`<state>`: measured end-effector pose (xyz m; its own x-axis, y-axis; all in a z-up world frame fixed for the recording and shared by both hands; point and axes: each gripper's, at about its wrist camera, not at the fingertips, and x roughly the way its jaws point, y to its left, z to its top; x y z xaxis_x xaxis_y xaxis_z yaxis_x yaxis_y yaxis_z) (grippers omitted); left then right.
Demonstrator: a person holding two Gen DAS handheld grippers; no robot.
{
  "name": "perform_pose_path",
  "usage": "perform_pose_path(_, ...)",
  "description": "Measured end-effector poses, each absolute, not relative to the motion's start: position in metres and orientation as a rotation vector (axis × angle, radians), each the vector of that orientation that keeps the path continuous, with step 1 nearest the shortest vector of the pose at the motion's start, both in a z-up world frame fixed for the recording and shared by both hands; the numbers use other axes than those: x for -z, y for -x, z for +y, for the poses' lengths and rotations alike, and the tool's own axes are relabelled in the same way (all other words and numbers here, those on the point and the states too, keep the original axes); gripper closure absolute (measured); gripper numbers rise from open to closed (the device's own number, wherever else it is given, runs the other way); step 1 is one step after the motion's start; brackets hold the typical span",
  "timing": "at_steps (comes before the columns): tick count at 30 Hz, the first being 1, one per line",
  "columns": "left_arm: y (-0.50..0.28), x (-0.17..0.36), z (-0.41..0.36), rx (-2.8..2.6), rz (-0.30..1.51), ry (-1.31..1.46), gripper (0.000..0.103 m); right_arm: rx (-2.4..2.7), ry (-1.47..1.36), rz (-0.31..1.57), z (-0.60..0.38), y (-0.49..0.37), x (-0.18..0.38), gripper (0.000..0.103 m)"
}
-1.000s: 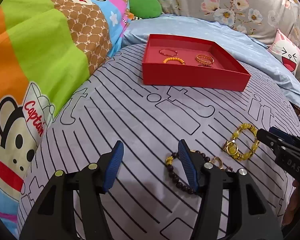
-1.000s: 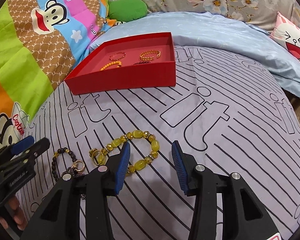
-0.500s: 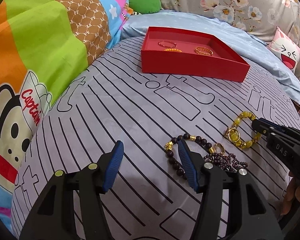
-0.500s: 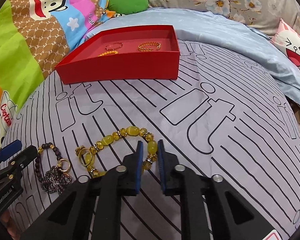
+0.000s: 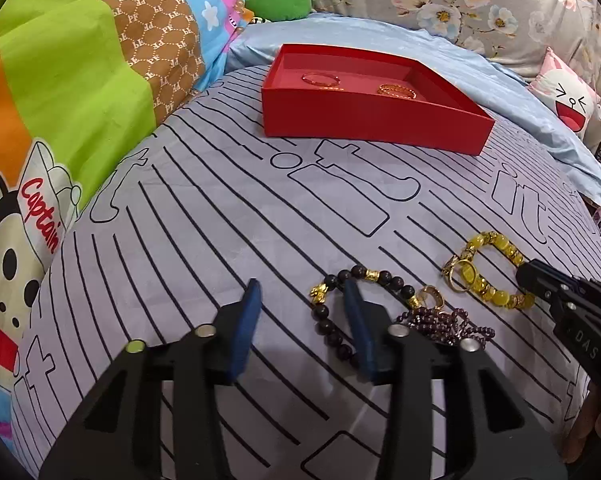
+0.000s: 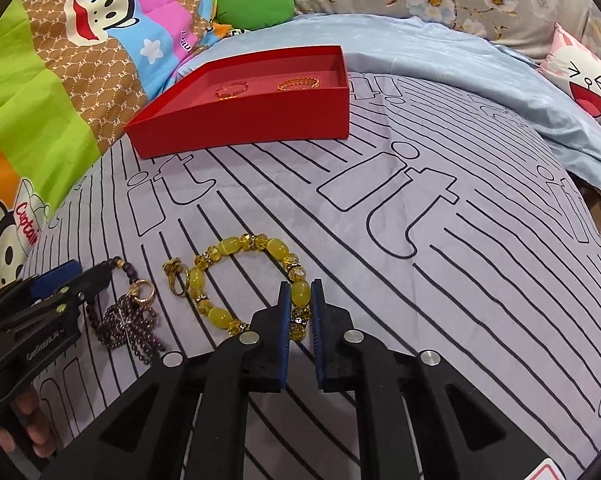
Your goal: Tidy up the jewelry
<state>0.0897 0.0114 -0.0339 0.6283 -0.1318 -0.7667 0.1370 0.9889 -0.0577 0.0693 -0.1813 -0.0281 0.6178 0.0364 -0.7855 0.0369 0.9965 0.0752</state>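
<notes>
Right tool [image 6: 299, 300]: clamped on yellow bead bracelet [image 6: 236, 276], nearer than red box [image 6: 244, 110].
Left tool [image 5: 302, 302]: jaws just narrowed, still apart, one finger inside dark bead bracelet [image 5: 332, 320].

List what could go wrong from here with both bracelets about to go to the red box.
1. The right gripper pinches only one bead of the yellow bracelet; lifted, the hanging loop might swing or slip.
2. The left gripper, whose fingers have just been closing, has one finger inside the dark bead bracelet and nothing gripped yet; it may miss.
3. The dark bracelet lies against a purple bead tangle that could drag along.
</notes>
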Motion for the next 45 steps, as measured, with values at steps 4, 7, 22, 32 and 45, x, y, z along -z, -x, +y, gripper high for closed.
perform_pose_path(4, -0.094, 0.033, 0.012, 0.182, 0.885, 0.013, 0.094, -0.011, -0.120, 0.913, -0.185, -0.064, 0.026, 0.094)
perform_pose_path(7, -0.097, 0.031, 0.013, 0.203, 0.898, 0.032, 0.095, -0.010, -0.127, 0.907, -0.188, -0.061, 0.023, 0.094)
perform_pose_path(22, -0.091, -0.021, 0.023, 0.284, 0.826, 0.118, 0.095, -0.023, -0.167, 0.814, -0.200, -0.052, -0.022, 0.094)
perform_pose_path(32, -0.087, -0.063, 0.016, 0.314, 0.737, 0.079, 0.103, -0.036, -0.174, 0.778, -0.199, -0.048, -0.036, 0.094)
perform_pose_path(45, -0.131, 0.010, 0.025, 0.180, 0.860, 0.043, 0.060, -0.047, -0.196, 0.812, -0.200, -0.052, -0.023, 0.094)
